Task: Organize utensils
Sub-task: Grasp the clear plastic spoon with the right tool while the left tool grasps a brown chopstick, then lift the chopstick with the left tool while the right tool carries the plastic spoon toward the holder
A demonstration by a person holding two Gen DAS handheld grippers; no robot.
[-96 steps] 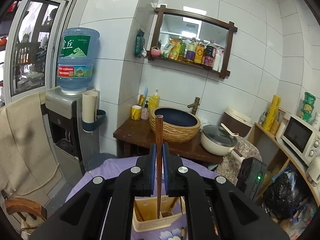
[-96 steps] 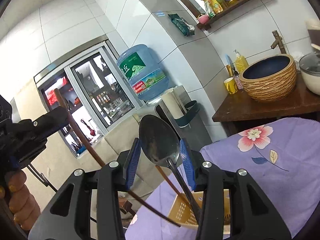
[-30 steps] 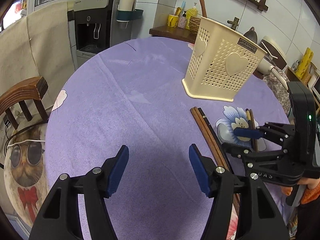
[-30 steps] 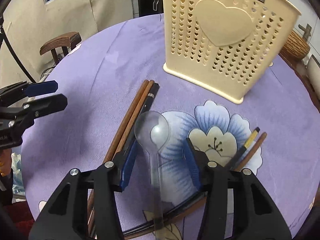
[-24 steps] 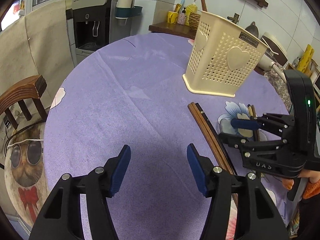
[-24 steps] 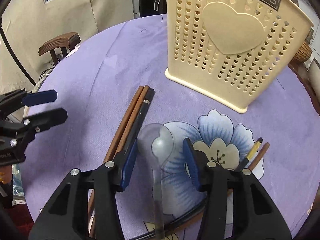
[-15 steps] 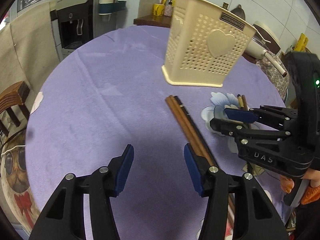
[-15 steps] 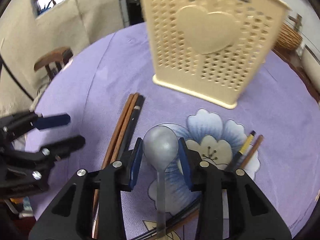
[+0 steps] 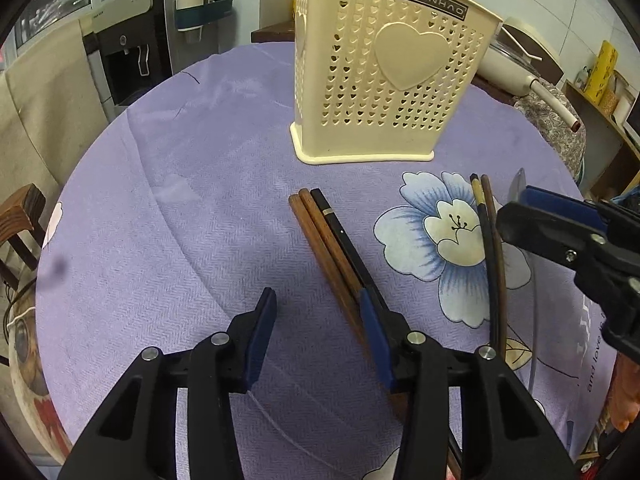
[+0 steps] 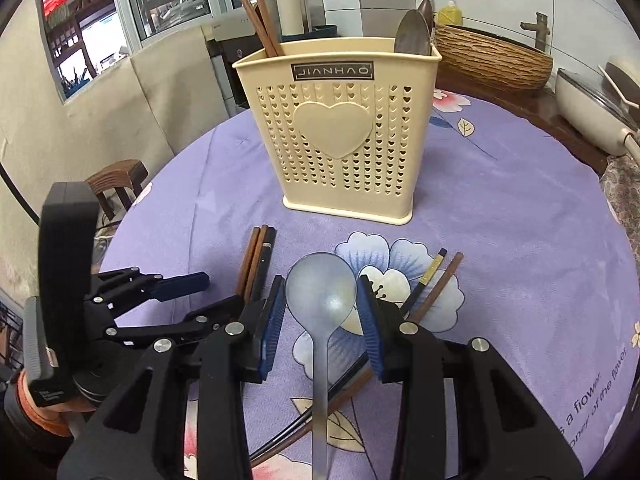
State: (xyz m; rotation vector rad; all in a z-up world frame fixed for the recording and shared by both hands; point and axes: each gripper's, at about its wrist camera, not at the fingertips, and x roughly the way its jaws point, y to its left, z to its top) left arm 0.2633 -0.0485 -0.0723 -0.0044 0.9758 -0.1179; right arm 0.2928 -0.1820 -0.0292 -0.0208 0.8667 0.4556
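Note:
A cream perforated utensil holder [image 10: 340,136] stands on the purple flowered tablecloth [image 10: 520,240]; two brown chopsticks [image 10: 260,16] and a spoon [image 10: 412,32] stand in it. It also shows in the left wrist view [image 9: 384,76]. My right gripper [image 10: 322,304] is closed on the bowl of a metal spoon [image 10: 322,292], held just above the cloth. My left gripper [image 9: 318,308] is open and empty, low over the cloth, its right finger over three loose chopsticks [image 9: 328,240]. Two more chopsticks [image 9: 490,240] lie to the right.
A wooden chair [image 9: 24,220] stands left of the table. A water dispenser [image 9: 132,56] is behind it. A white pot [image 10: 592,120] and a woven basin [image 10: 488,56] sit on the counter beyond the table's far edge.
Both grippers have come lower and closer to the loose utensils. The right gripper has closed on the spoon and lifted its bowl. The left gripper has moved right, over the three chopsticks.

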